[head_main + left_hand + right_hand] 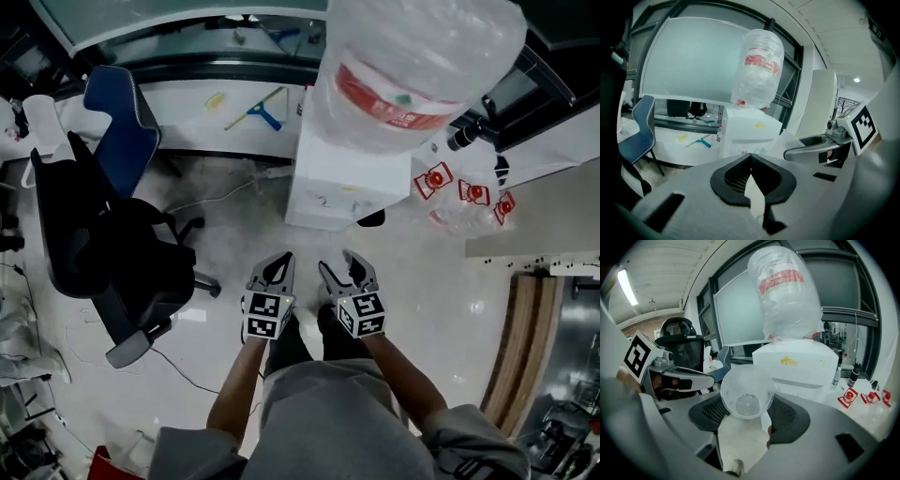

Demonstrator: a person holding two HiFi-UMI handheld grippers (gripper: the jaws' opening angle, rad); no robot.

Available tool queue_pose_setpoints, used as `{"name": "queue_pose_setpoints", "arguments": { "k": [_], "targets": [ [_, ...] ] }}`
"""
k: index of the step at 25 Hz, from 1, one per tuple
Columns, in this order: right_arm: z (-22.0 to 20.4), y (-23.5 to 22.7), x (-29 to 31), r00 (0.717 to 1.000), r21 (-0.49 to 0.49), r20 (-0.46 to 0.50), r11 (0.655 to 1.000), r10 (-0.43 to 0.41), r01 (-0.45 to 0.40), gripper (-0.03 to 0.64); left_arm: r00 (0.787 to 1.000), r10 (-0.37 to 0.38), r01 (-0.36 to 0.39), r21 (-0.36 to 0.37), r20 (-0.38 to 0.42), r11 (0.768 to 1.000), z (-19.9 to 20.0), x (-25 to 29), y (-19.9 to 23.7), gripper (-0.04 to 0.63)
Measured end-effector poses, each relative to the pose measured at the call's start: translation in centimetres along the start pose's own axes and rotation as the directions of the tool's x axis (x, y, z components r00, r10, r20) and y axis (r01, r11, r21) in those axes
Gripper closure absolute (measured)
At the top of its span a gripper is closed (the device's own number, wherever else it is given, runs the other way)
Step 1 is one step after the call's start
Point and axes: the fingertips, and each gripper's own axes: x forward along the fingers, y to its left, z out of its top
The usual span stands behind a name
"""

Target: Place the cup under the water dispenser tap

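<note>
The clear plastic cup [747,392] sits pinched between the two dark pads of the right hand-held gripper [339,269], whose jaws stand wide around it. In the right gripper view its large rim and smaller round base show one inside the other, so it lies along the line of the jaws, though I cannot tell which end faces the camera. In the head view the cup is too faint to pick out.

The cup is held in the air over the pale floor [234,216], near the white water dispenser [328,178] but apart from it. A big water bottle [412,66] with a red label stands upturned on the dispenser's top.

Just beside the right one, the left hand-held gripper [277,267] has its jaw tips pressed together with nothing between them. Both point toward the dispenser.

Left of the dispenser a white tabletop [187,98] carries a blue-headed squeegee [258,111]. A blue chair [117,122] and a black office chair [122,253] stand on the floor well to the left. Several red-and-white packets [469,192] lie to the dispenser's right.
</note>
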Motion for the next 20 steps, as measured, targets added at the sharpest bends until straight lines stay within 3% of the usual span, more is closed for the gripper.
{"name": "queue_pose_setpoints", "arguments": {
  "k": [13, 20],
  "targets": [
    [-4.4, -4.4, 8.0, 0.979, -0.112, -0.134, 0.979, 0.156, -0.171, 0.359, 0.987, 0.156, -0.158, -0.126, -0.026, 0.979, -5.5, 7.3, 2.3, 0.586],
    [-8.1, -6.6, 12.3, 0.958, -0.151, -0.201, 0.960, 0.205, -0.237, 0.359, 0.972, 0.233, -0.236, -0.147, -0.034, 0.961, -7.8, 9.5, 2.9, 0.586]
  ]
}}
